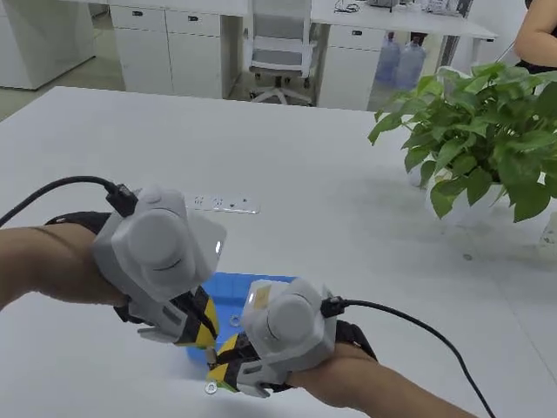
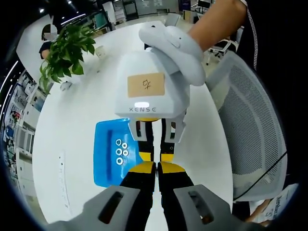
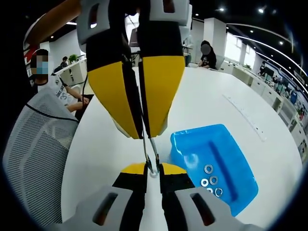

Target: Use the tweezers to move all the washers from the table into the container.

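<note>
Left gripper (image 3: pixel 143 132) pinches the tweezers (image 3: pixel 148 151) at frame centre; right gripper (image 3: pixel 153 169), jaws narrow, nips their tips. Steady them before reaching for the loose washer (image 1: pixel 211 387), bottom edge, near the blue container (image 1: pixel 228 292).

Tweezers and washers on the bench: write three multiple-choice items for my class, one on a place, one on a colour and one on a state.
1. Where does the cluster of washers lie?
A in the container
B under the potted plant
C on the chair

2. What colour is the container?
A red
B green
C blue

3. How do the fingers of the left gripper stand?
A wide apart and empty
B closed on the tweezers
C closed on a cable

Answers:
1 A: both gripper views show the washers on the container's floor.
2 C: its walls and floor are bright blue.
3 B: the right gripper view shows the thin tweezers coming out from between the yellow fingers.
</note>
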Action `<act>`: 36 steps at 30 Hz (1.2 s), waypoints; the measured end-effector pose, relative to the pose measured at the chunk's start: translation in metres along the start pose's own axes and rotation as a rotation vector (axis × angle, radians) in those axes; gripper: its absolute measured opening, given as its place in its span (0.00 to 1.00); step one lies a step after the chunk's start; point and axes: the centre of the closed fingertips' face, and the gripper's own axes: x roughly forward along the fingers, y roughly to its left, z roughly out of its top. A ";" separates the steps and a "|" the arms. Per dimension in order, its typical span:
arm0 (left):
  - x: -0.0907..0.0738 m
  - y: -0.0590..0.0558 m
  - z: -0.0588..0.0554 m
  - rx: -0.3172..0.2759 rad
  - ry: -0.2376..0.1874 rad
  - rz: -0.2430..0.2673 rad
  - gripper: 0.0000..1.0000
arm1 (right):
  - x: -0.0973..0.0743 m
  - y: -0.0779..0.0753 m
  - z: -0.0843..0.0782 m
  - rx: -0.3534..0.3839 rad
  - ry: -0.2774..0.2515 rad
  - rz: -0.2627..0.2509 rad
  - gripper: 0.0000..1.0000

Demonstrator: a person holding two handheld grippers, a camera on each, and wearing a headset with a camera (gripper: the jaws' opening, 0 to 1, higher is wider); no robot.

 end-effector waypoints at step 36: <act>0.024 -0.003 -0.017 -0.063 -0.015 -0.038 0.06 | 0.025 0.003 -0.020 0.030 0.029 0.032 0.12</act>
